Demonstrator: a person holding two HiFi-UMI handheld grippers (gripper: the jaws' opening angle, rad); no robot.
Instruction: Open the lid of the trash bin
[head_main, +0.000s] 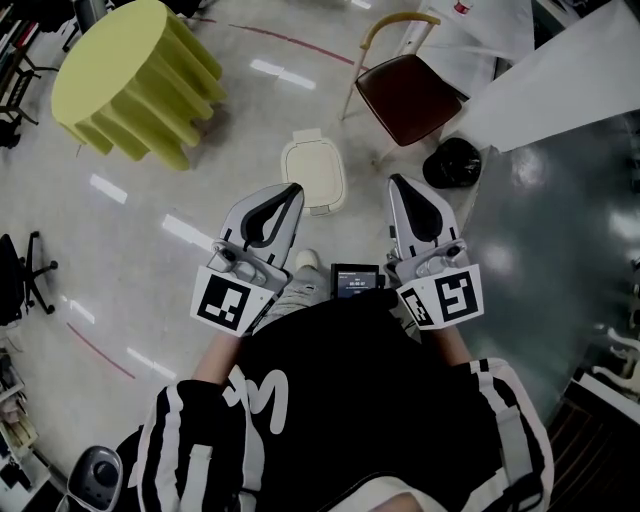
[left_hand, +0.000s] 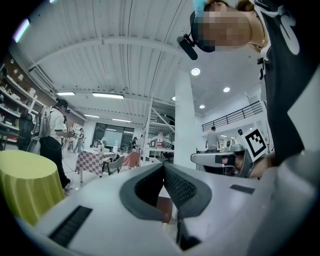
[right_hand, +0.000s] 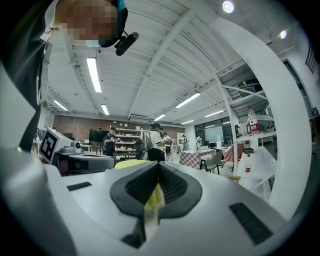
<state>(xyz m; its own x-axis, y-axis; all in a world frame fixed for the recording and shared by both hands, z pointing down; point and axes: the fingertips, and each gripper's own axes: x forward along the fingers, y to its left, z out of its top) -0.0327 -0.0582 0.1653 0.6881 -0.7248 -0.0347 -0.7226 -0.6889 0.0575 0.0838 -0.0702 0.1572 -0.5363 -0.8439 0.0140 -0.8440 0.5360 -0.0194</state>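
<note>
Cream trash bin apparently shut; left tongs, right tongs together; screen text blurred.

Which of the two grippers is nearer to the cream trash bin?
The left gripper: in the head view its tip nearly meets the edge of the trash bin, while the right gripper is farther aside.

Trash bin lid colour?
Cream white. The trash bin lid shows best in the head view.

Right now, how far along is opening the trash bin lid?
Nothing done yet: the trash bin stands on the floor, lid down. In hand: nothing; the left gripper and right gripper are shut, empty, apart from it. Left: reach and lift the lid.
</note>
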